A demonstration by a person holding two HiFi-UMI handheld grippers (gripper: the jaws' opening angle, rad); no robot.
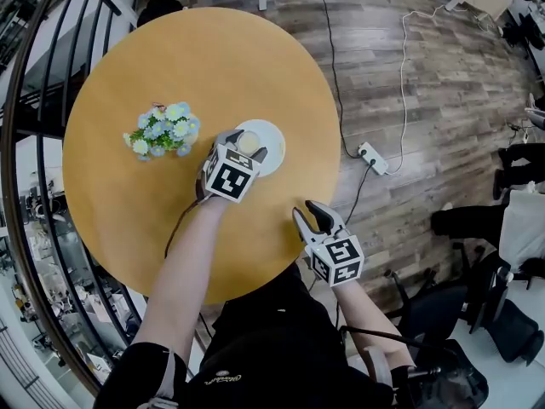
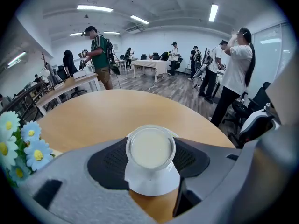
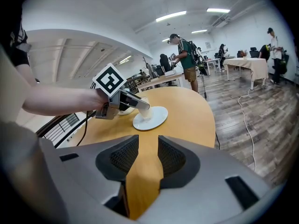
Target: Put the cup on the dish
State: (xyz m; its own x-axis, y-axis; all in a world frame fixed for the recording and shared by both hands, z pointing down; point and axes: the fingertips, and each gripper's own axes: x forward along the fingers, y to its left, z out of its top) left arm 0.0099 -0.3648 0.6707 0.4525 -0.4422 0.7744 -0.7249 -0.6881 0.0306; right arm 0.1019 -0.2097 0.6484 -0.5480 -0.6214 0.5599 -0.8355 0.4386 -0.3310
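Okay, left tool (image 1: 244,145) is clamped on the cup (image 2: 150,147), pads pressed against both sides just under the rim, so the pale contents stay level. The cup sits over the middle of the white dish (image 1: 273,138) on the round worktop (image 1: 128,220). From the right gripper view its base looks down on the dish or just above it (can't tell if there's actual contact). The tool comes in angled from the near side, probably to keep clear of the small bunch of flowers (image 1: 162,130) just beside the dish. Right tool (image 1: 312,217) hangs near the worktop edge, well apart from the dish, jaws apart with only bare wood between them, so it looks parked out of the way. Judged step: the set-down, with the release not yet done.
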